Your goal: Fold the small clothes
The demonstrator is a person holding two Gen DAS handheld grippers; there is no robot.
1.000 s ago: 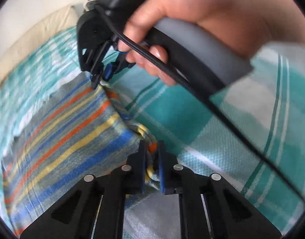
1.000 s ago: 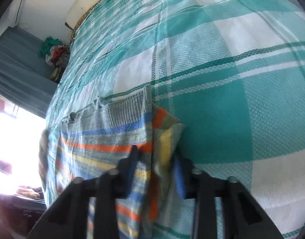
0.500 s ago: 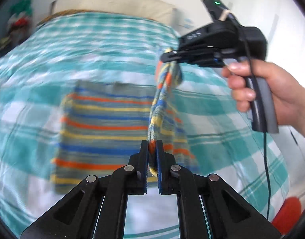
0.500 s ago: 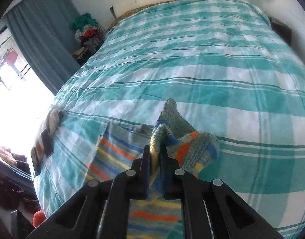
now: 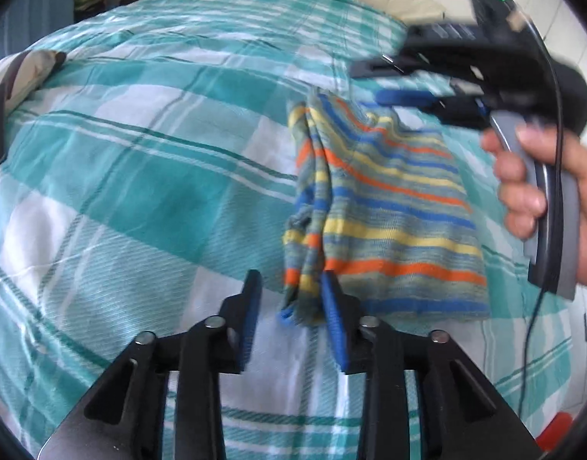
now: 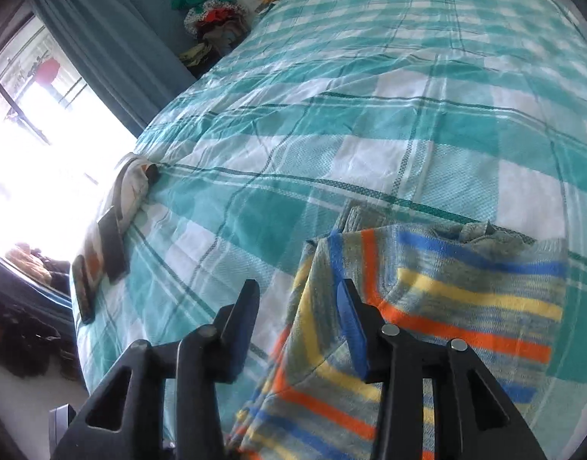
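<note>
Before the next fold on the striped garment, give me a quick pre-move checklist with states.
1. Left gripper open: ok, jaws apart.
2. Right gripper open: ok, jaws apart.
3. Striped garment released and lying on the checked bedspread: ok.
4. Fold edges aligned: not ok, the left edge is bunched and wavy.
5. Garment clear of both grippers: cannot tell, cloth lies against one finger of each.
6. Bedspread beside the garment free for the next fold: ok.

Teal-checked bedspread (image 6: 370,122); clothes heap (image 6: 212,19), perhaps laundry, beside blue curtain (image 6: 113,38).
</note>
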